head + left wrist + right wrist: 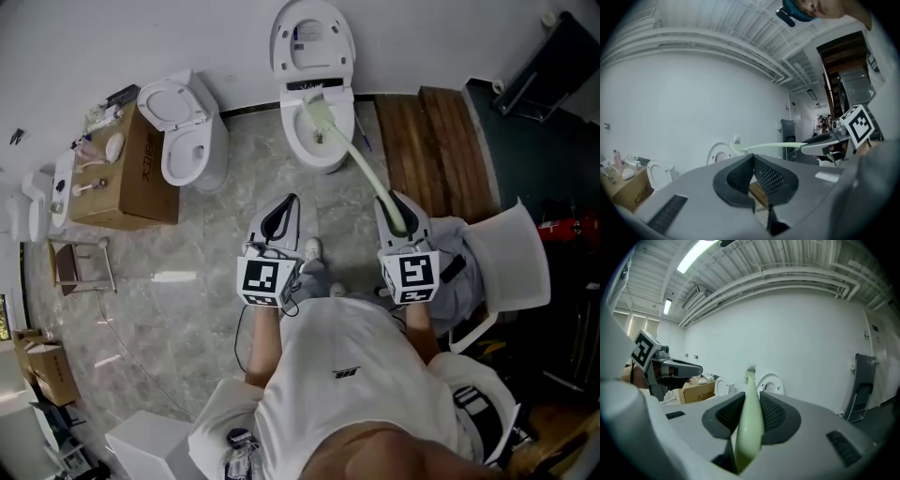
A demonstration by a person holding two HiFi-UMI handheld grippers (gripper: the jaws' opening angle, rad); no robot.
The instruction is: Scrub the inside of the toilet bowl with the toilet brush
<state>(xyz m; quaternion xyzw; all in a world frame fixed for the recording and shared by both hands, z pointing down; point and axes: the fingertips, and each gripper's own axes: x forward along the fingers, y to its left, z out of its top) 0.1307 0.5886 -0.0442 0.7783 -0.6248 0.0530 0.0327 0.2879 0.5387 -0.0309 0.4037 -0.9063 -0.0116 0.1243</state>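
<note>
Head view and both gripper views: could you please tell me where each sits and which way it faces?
Head view: on the person's head, looking steeply down at the toilet; shows shirt, left gripper, right gripper.
Left gripper view: rides the left gripper, facing the white wall along shut, empty jaws; right gripper at right.
Right gripper view: rides the right gripper, facing the wall along jaws shut on the toilet brush; left gripper at left.
Shared: all three show the toilet brush and toilet.
</note>
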